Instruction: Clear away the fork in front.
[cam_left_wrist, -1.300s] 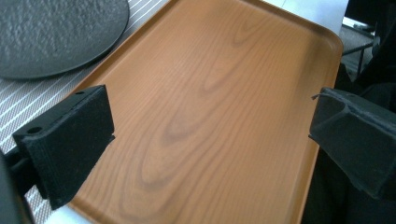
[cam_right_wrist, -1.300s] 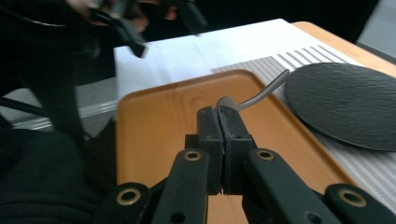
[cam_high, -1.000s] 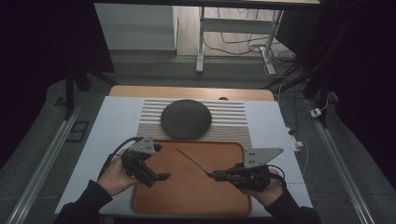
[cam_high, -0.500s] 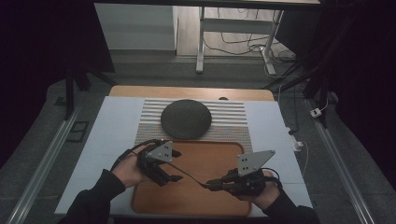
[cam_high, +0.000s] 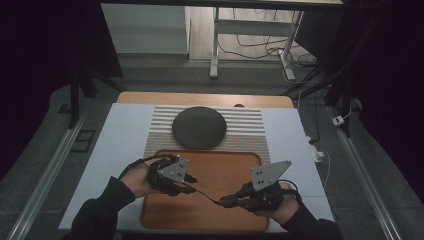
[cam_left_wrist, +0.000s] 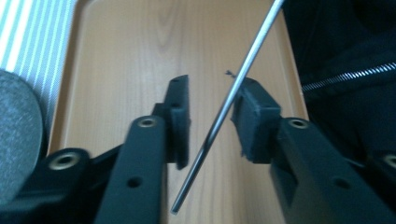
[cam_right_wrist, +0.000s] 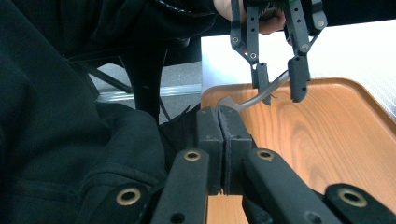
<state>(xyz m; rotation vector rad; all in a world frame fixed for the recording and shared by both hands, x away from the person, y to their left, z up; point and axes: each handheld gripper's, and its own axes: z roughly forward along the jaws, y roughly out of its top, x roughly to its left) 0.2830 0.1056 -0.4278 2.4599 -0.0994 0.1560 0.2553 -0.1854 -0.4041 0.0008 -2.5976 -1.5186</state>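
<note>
- Right gripper (cam_right_wrist: 223, 122): jaws pressed together, clamped on the flat handle end of a thin metal rod (cam_right_wrist: 254, 100), which curves up and away from the jaw tips
- Beyond those tips, in the right gripper view, the rod runs into the gap between the jaws of the left gripper (cam_right_wrist: 280, 84), which hangs down from the top of that view above the wooden tray (cam_right_wrist: 336, 126)
- Left gripper (cam_left_wrist: 211, 122): jaws spread apart, released; the rod (cam_left_wrist: 224, 109) passes slantwise through the gap, lying close against the right-hand pad (cam_left_wrist: 254, 119); whether it touches that pad cannot be told
- Under the left gripper's jaws lies the tray's bare wood (cam_left_wrist: 126, 56); to their left, a striped mat (cam_left_wrist: 28, 32) and the edge of a grey round object (cam_left_wrist: 16, 135)
- High view: the left gripper (cam_high: 185, 182) is over the tray's near left part, the right gripper (cam_high: 227, 201) over its near right part, and the rod (cam_high: 206, 195) bridges them just above the tray (cam_high: 225, 167)
- Farther from both grippers, the dark round object (cam_high: 199, 127) rests on the striped mat (cam_high: 250, 125), beyond the tray's far edge, all on a pale table (cam_high: 120, 140)
- A dark sleeve (cam_right_wrist: 70, 116) lies left of the right gripper's jaws
</note>
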